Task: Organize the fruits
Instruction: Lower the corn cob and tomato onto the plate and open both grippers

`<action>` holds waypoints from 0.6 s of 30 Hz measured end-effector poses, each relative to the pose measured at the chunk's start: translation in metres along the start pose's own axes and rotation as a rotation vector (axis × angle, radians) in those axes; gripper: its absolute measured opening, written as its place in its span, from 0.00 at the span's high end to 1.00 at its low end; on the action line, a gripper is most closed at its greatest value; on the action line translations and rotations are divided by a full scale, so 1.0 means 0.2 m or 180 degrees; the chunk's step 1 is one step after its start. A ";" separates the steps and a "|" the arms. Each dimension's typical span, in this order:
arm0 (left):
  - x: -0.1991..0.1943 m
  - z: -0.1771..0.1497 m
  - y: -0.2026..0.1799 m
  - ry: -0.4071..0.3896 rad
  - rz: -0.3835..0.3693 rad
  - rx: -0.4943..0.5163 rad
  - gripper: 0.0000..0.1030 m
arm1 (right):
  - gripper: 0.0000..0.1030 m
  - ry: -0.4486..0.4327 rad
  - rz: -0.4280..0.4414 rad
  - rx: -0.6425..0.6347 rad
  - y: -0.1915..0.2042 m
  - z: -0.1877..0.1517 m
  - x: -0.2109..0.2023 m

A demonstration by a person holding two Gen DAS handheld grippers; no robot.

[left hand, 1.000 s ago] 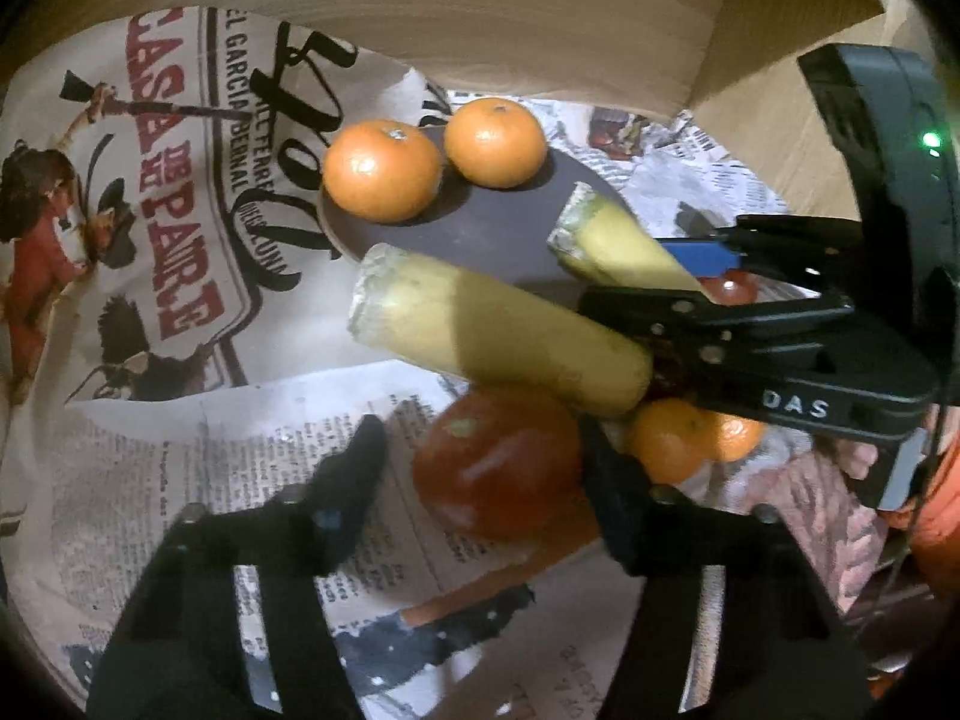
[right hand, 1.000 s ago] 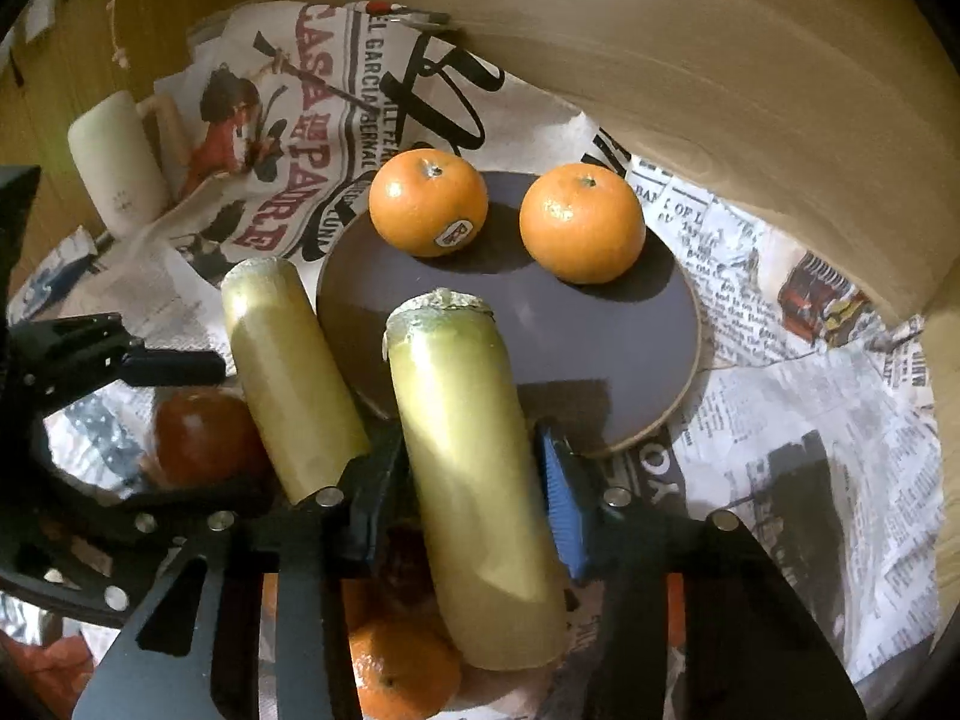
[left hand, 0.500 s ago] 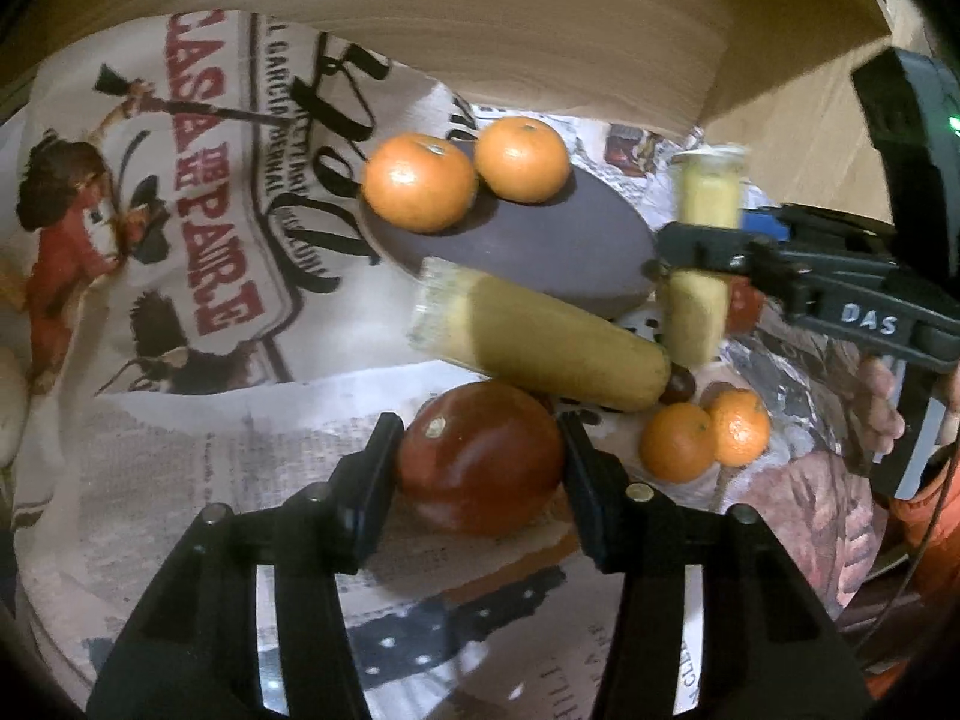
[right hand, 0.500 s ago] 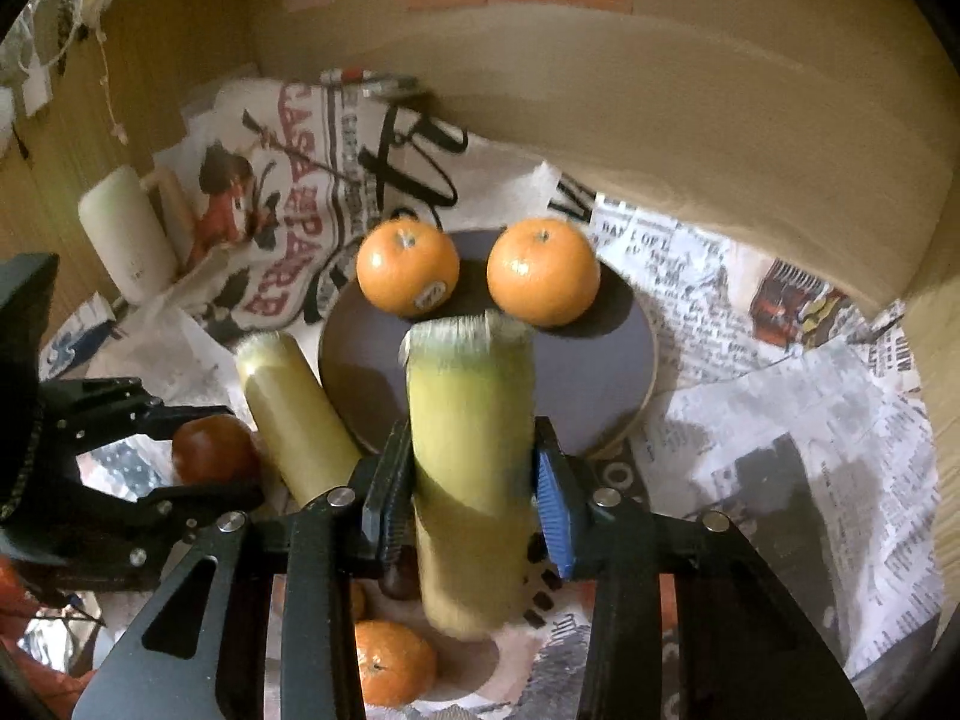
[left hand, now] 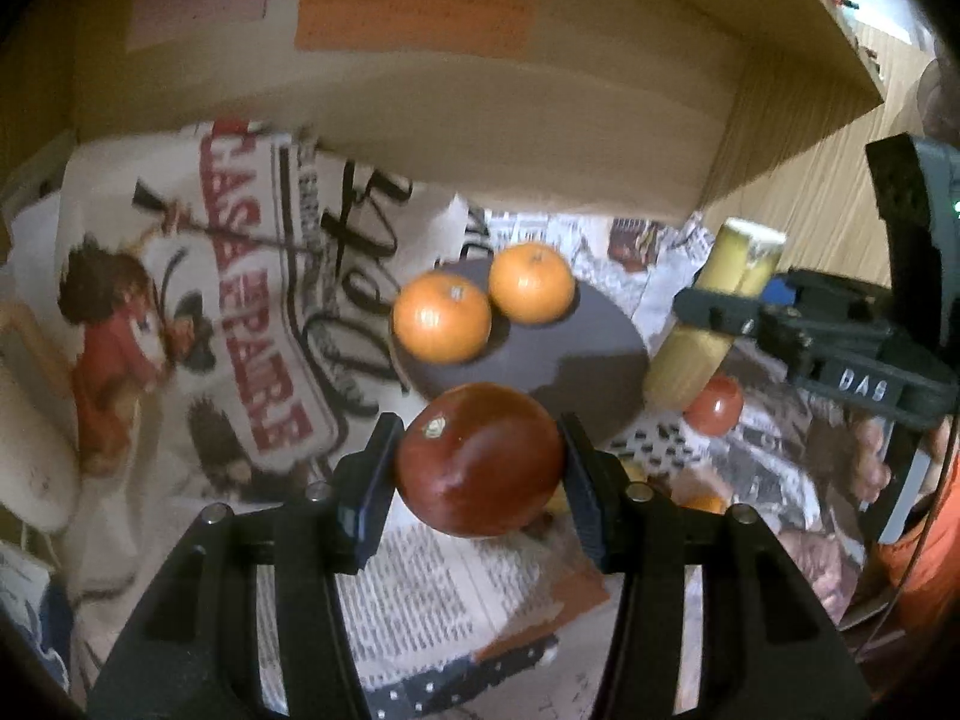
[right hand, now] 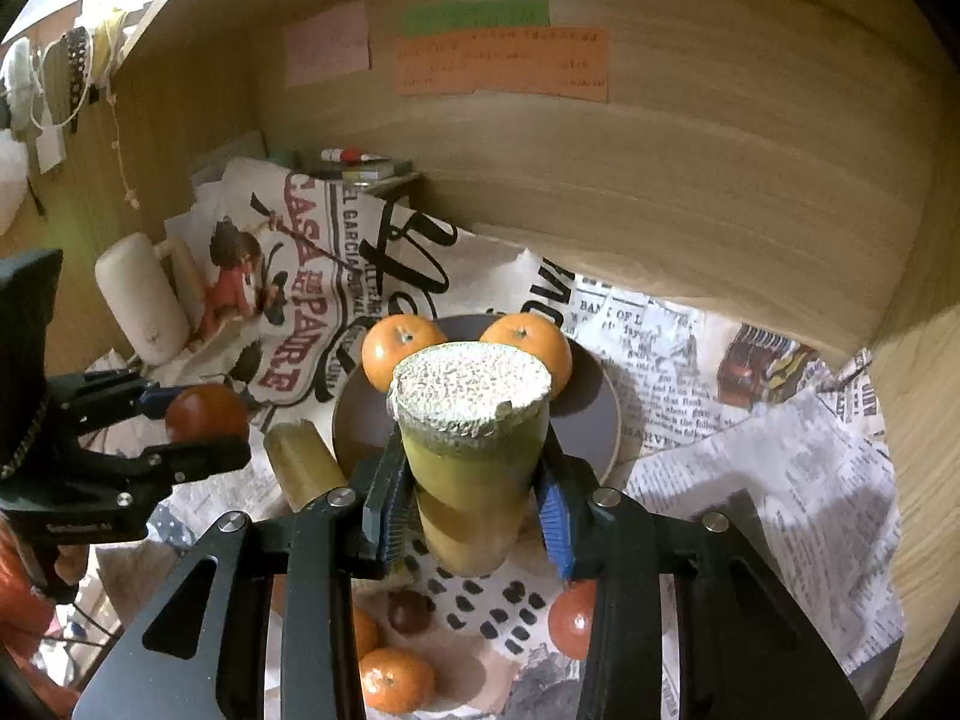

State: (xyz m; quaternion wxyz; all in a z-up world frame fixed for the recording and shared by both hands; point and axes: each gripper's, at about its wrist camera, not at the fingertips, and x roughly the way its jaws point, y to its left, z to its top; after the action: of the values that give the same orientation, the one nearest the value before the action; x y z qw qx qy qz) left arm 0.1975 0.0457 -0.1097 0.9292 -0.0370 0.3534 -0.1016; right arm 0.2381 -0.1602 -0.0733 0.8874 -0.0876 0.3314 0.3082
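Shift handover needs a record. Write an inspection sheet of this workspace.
Surface: crumpled newspaper and a printed poster sheet cover it.
Job's things: round dark plate holding two orange mandarins; second yellow-green stalk piece, small red tomato and more mandarins off the plate.
Clutter: white mug on its side.
Grippers: left gripper clamps a dark red tomato; right gripper clamps a yellow-green cut stalk.
Cables: nothing seen.
Surroundings: wooden panel with coloured paper notes.
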 end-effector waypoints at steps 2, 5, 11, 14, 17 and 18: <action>0.01 0.04 -0.01 -0.0036 -0.0012 0.0023 0.50 | 0.67 -0.0005 0.0030 0.0023 0.00 0.01 0.01; 0.05 0.10 -0.04 -0.0057 -0.0032 0.0062 0.50 | 0.67 0.0015 0.0090 0.0058 0.00 0.03 0.04; 0.19 0.15 -0.09 0.0048 -0.0001 0.0161 0.50 | 0.67 0.0201 0.0214 0.0170 -0.04 0.04 0.17; 0.27 0.16 -0.09 0.0138 0.0007 0.0185 0.50 | 0.67 0.0319 0.0225 0.0257 -0.09 0.04 0.24; 0.35 0.17 -0.09 0.0227 0.0030 0.0217 0.50 | 0.67 0.0363 0.0272 0.0379 -0.15 0.05 0.28; 0.38 0.17 -0.09 0.0248 0.0031 0.0218 0.50 | 0.67 0.0379 0.0273 0.0412 -0.17 0.05 0.29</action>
State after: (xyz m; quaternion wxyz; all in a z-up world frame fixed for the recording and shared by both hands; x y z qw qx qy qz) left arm 0.2725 0.0126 -0.1307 0.9159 0.0005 0.3859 -0.1105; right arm 0.2978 -0.1555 -0.1040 0.8559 -0.0340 0.4063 0.3182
